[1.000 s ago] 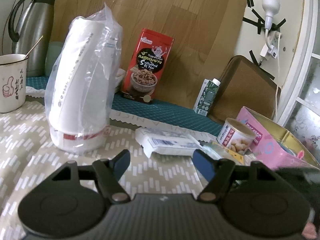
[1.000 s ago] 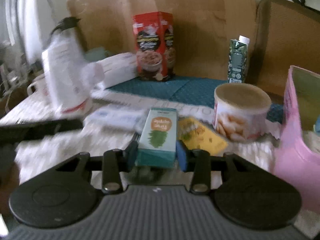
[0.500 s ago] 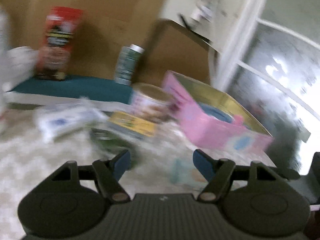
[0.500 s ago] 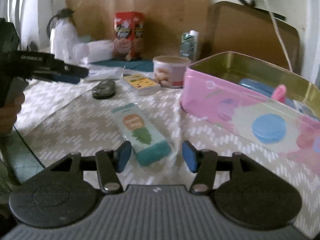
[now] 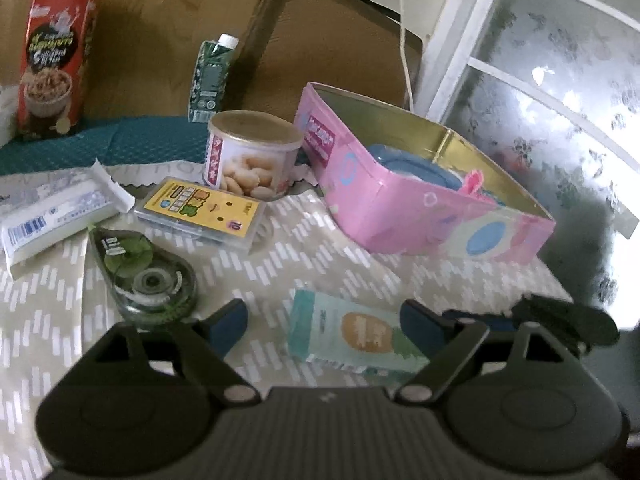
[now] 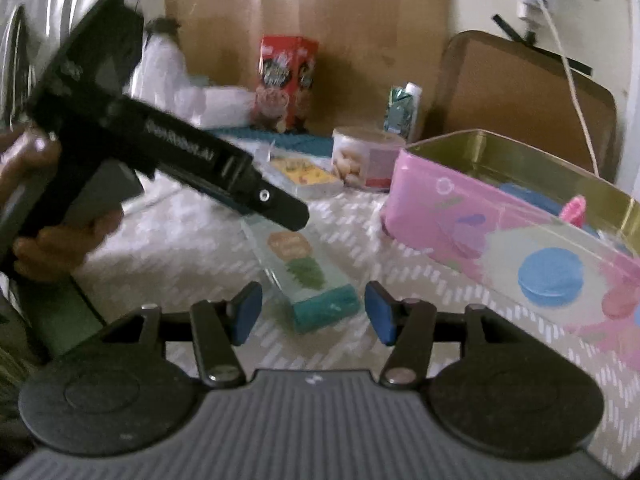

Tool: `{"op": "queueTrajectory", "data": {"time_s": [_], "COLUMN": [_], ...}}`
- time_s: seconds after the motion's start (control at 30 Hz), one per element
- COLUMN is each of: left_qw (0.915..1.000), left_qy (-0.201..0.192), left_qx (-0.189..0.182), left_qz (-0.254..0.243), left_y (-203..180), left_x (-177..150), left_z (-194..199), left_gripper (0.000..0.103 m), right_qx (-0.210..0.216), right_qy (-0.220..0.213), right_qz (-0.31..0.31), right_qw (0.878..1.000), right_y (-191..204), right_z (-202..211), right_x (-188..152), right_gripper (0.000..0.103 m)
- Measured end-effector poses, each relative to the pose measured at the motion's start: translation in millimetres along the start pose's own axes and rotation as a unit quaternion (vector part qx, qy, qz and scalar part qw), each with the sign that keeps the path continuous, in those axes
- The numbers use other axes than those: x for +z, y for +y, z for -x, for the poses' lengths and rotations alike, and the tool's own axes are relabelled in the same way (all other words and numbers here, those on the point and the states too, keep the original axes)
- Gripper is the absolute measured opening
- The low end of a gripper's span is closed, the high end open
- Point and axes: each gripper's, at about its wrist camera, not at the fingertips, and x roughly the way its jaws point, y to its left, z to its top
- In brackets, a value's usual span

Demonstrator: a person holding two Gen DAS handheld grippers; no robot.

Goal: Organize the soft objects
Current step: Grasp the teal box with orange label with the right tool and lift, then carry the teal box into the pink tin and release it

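Observation:
A teal tissue pack [image 5: 352, 338] with an orange and green print lies flat on the patterned tablecloth [image 5: 312, 256]. My left gripper [image 5: 324, 326] is open and hovers right over it, with the pack between its blue pads. My right gripper [image 6: 312, 312] is open and empty, just short of the same pack [image 6: 308, 276]. The left gripper's black body [image 6: 168, 160] reaches over the pack's far end in the right wrist view. An open pink tin [image 5: 420, 200] holding a blue object stands to the right of the pack.
A nut can [image 5: 250, 156], a yellow card box [image 5: 200, 212], a green tape dispenser [image 5: 144, 276] and a white packet [image 5: 56, 216] lie behind and left of the pack. A red snack box [image 5: 52, 60] and a green carton [image 5: 212, 76] stand at the back.
My right gripper set the tissue pack down on the cloth, let go and opened. My left gripper swung right from the cup stack and came over the pack.

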Motion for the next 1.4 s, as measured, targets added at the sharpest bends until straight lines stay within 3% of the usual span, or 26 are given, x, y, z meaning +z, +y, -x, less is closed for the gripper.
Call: {"op": "queueTrajectory", "data": {"time_s": [0.17,0.23,0.33,0.6,0.87,0.97,1.1,1.27,1.4], "left_qw": [0.9996,0.9992,0.9984,0.9991,0.9986,0.9990,0.9989,0.9936,0.9877], "left_qy": [0.005,0.008,0.004,0.012,0.005,0.004,-0.012,-0.061,-0.086], "left_qx": [-0.008,-0.018,-0.004,-0.027,-0.028,-0.024,-0.043,-0.061,-0.079], "left_qz": [-0.027,-0.036,-0.057,-0.029,-0.045,-0.036,-0.013,-0.073,-0.105], "left_y": [-9,-14,-21,-11,-15,-15,-11,-42,-68], "left_x": [-3,-4,-9,-16,-19,-19,-1,46,85], "left_z": [1,0,-1,15,14,14,20,23,4], "left_gripper": [0.084,0.080,0.080,0.075,0.076,0.071,0.065,0.065,0.065], "right_qx": [0.037,0.040,0.027,0.009,0.019,0.017,-0.003,-0.054,-0.114], "right_qy": [0.005,0.003,-0.003,0.003,-0.005,-0.010,-0.024,-0.082,-0.115], "right_qz": [-0.052,-0.038,-0.029,-0.046,-0.052,-0.060,-0.044,-0.026,-0.002], "right_qw": [0.998,0.998,0.999,0.999,0.998,0.998,0.999,0.995,0.987], "right_y": [-22,-16,-8,-1,8,10,18,5,-19], "right_z": [-8,-6,-6,0,6,5,9,29,39], "right_x": [0,0,-1,-3,-10,-10,-6,16,34], "right_gripper": [0.063,0.051,0.051,0.051,0.052,0.052,0.049,0.049,0.049]}}
